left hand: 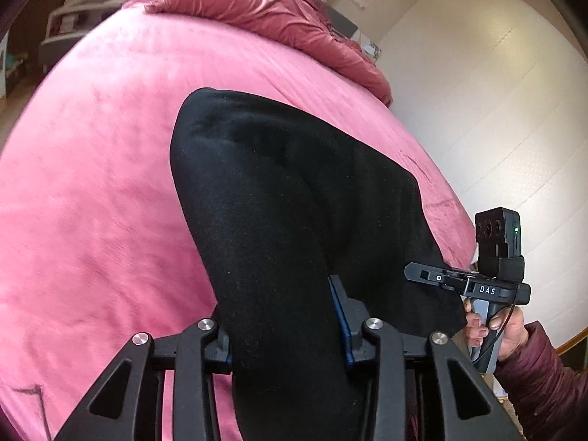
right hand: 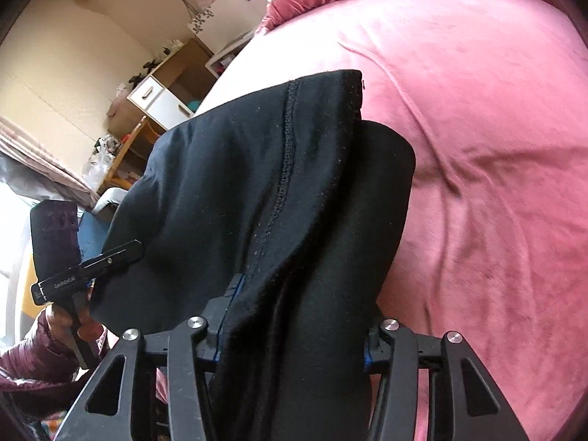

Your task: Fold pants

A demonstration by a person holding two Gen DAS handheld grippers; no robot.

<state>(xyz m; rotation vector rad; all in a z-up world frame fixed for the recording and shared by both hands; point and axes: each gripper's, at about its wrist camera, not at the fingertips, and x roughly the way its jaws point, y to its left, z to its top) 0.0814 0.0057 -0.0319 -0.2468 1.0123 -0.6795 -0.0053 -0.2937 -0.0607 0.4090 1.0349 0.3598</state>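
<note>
Black pants [left hand: 275, 183] lie bunched and partly lifted off the pink bed [left hand: 92, 183]. My left gripper [left hand: 284, 338] is shut on a thick fold of them, and the cloth fills the gap between its blue-edged pads. In the right wrist view my right gripper [right hand: 294, 334] is shut on another thick fold of the pants [right hand: 257, 169], where a stitched seam runs up the cloth. Each view shows the other gripper's handle at the side, held by a hand [left hand: 507, 330] in a maroon sleeve. The fingertips are hidden in the fabric.
The pink bed cover [right hand: 477, 147] spreads wide beyond the pants. A crumpled red duvet [left hand: 275, 11] lies at the far end. A white wall [left hand: 496, 110] runs along one side. A wooden shelf unit with white drawers [right hand: 161, 95] stands past the bed.
</note>
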